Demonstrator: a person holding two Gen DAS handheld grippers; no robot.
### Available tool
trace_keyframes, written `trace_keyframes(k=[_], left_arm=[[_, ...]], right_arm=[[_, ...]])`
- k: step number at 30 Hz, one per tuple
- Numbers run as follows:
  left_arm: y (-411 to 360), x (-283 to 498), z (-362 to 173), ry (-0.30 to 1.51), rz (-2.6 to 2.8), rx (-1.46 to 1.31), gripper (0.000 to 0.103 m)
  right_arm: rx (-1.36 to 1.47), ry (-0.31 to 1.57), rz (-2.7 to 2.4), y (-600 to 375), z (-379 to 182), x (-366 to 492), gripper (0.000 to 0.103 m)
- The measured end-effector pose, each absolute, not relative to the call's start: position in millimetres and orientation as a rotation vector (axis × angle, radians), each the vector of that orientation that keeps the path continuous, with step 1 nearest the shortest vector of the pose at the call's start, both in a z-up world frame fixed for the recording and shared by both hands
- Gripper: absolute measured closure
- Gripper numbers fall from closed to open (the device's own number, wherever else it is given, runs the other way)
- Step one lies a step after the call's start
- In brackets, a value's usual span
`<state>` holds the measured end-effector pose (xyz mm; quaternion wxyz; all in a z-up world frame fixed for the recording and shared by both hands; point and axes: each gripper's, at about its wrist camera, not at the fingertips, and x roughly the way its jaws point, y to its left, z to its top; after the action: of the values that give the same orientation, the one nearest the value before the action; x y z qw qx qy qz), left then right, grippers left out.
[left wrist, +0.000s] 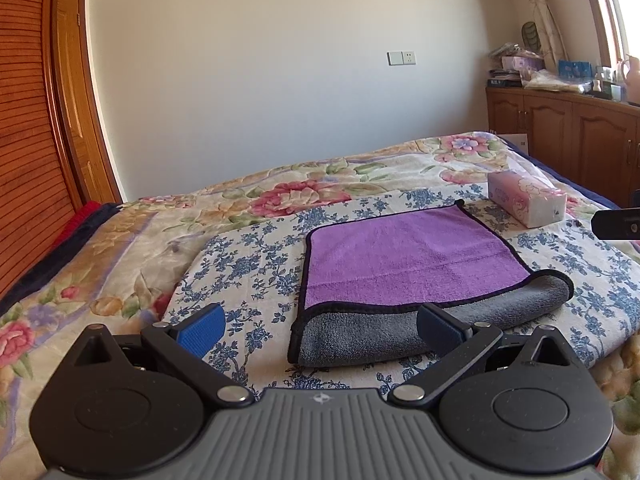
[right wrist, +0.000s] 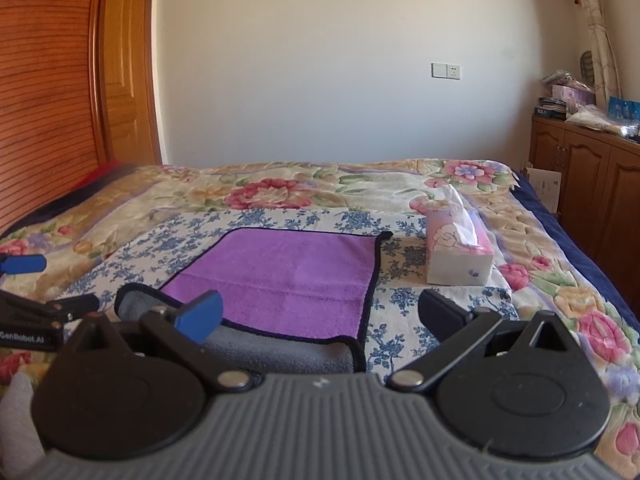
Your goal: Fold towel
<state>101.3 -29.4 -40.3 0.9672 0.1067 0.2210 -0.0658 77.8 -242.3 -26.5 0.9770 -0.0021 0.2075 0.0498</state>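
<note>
Bedroom setting: a bed [left wrist: 120, 248] covered by a large floral quilt [right wrist: 280, 188], with a smaller blue-and-white floral cloth [left wrist: 248, 264] spread over its near part. On that cloth lies the towel [left wrist: 404, 256], purple face up with a dark bound edge; its near margin is turned over in a soft roll, exposing the grey underside [right wrist: 280, 352]. Left tool [left wrist: 320, 330] hovers at the near edge of the towel with its jaws spread wide and holding nothing; its right finger overlaps the grey roll in the left wrist view, though contact cannot be judged, and its blue-padded left finger [left wrist: 202, 330] stands over bare cloth. Right tool [right wrist: 320, 320] is likewise spread and empty, its left finger over the grey roll, its right finger over the cloth beside the towel's right-hand corner. A pink tissue pack [right wrist: 458, 254], one tissue protruding, sits on the bed just beyond the towel's far right corner, apart from it. Beyond the bed: a plain wall with a switch and socket plate [left wrist: 401, 58], a wooden door [right wrist: 128, 68] and slatted wooden panel [left wrist: 24, 140] at left, and a wooden cabinet [left wrist: 568, 144] at right carrying assorted clutter below a curtain [right wrist: 596, 28].
</note>
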Motion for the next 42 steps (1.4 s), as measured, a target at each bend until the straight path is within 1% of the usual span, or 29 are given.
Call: trace_keyframes(k=[8, 37, 42], left_arm=[[-29, 121, -51, 0.493, -0.146, 0.203, 0.0], [-18, 169, -70, 0.574, -0.133, 0.173, 0.0], [-17, 172, -69, 0.591, -0.152, 0.154, 0.005]], right_arm=[[-0.01, 0.434, 0.115, -243, -31, 88, 0.0], [-0.043, 0.493, 0.13, -245, -49, 123, 0.0], [-0.045, 0.523, 0.137, -244, -53, 128, 0.0]])
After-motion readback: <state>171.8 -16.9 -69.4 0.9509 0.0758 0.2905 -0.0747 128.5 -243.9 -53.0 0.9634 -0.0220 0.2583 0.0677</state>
